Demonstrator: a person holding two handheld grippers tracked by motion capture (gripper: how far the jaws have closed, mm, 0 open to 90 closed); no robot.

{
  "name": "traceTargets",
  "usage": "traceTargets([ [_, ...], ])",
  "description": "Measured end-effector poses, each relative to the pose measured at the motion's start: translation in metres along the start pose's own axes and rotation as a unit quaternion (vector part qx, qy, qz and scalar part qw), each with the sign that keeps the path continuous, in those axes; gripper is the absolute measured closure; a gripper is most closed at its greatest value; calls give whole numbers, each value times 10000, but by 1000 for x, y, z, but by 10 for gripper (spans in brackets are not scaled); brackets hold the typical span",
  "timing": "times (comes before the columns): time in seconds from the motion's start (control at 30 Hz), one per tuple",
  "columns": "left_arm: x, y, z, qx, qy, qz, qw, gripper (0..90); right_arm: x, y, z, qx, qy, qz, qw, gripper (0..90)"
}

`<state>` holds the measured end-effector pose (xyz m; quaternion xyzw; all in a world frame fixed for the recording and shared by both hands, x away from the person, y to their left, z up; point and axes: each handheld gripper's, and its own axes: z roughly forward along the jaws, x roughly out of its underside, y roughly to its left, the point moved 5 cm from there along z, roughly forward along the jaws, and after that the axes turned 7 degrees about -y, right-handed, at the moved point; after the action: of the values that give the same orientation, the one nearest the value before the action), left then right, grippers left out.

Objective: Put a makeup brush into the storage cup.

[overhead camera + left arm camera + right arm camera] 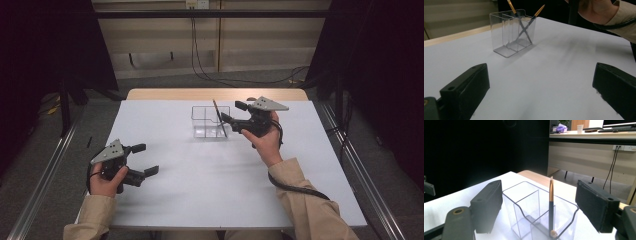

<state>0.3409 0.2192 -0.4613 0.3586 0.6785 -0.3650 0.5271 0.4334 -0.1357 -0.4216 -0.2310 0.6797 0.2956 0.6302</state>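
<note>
Item: brush (pixel 551 202), stood leaning in the end compartment of the clear organizer (pixel 210 121) directly ahead of the right gripper (pixel 234 112), whose wide jaws hold nothing; placement judged done, withdrawal remaining; left gripper (pixel 143 159) wide, empty, well apart on the tabletop (pixel 200 175).

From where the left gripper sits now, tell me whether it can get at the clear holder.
Probably yes. The left gripper is open, and bare white table lies between it and the clear holder. The right gripper hovers open at the holder's far side by the brush, so it could crowd the approach.
</note>
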Motion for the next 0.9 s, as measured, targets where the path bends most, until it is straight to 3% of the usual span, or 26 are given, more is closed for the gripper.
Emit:
traceTargets([
  [0.43,-2,-1,-1,1,-8,44,10000,9,2,10,-5,-130,81,-35,9999,139],
  [0.9,-1,-3,0,54,24,33,10000,9,6,3,-26,-265,132,125,9995,72],
])
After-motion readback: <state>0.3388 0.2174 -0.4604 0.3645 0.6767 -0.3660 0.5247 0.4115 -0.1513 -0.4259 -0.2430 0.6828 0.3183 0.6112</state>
